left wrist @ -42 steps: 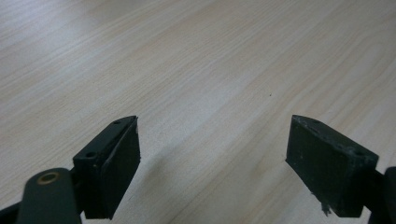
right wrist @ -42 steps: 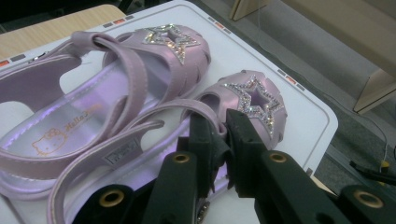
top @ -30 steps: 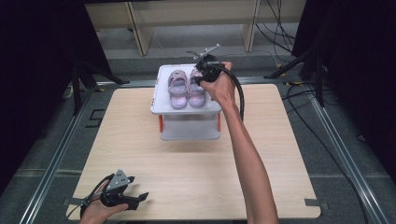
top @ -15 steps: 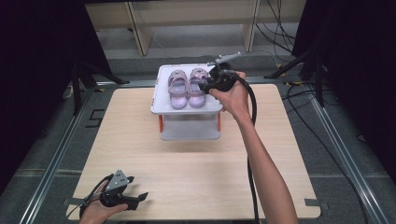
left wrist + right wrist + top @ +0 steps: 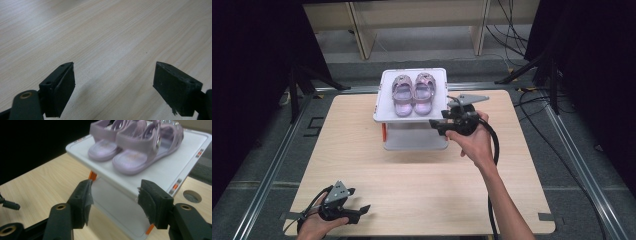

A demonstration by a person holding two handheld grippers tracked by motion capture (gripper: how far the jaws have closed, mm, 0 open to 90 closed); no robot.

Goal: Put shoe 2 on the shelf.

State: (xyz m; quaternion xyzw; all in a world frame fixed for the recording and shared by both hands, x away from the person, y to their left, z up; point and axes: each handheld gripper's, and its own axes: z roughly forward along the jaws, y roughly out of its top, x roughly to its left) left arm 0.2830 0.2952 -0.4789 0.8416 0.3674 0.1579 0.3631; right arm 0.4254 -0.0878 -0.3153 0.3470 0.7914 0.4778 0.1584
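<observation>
Your right gripper is held above the table, just off the near right corner of the white box. Its jaws stand apart with nothing between them. In the right gripper view they frame the near edge of the box lid, close to it but not touching.

The pair of small purple sandals sits side by side on top of that lid, toes pointing to the far side, heels toward you. The box itself stands at the far middle of the table, with orange clips showing under the lid edge.

Your left gripper rests low at the near left corner of the table, held in your left hand, well apart from the box. Its jaws are spread wide. In the left gripper view only bare wood lies between them.

A black cable loops from your right gripper down along your forearm.
</observation>
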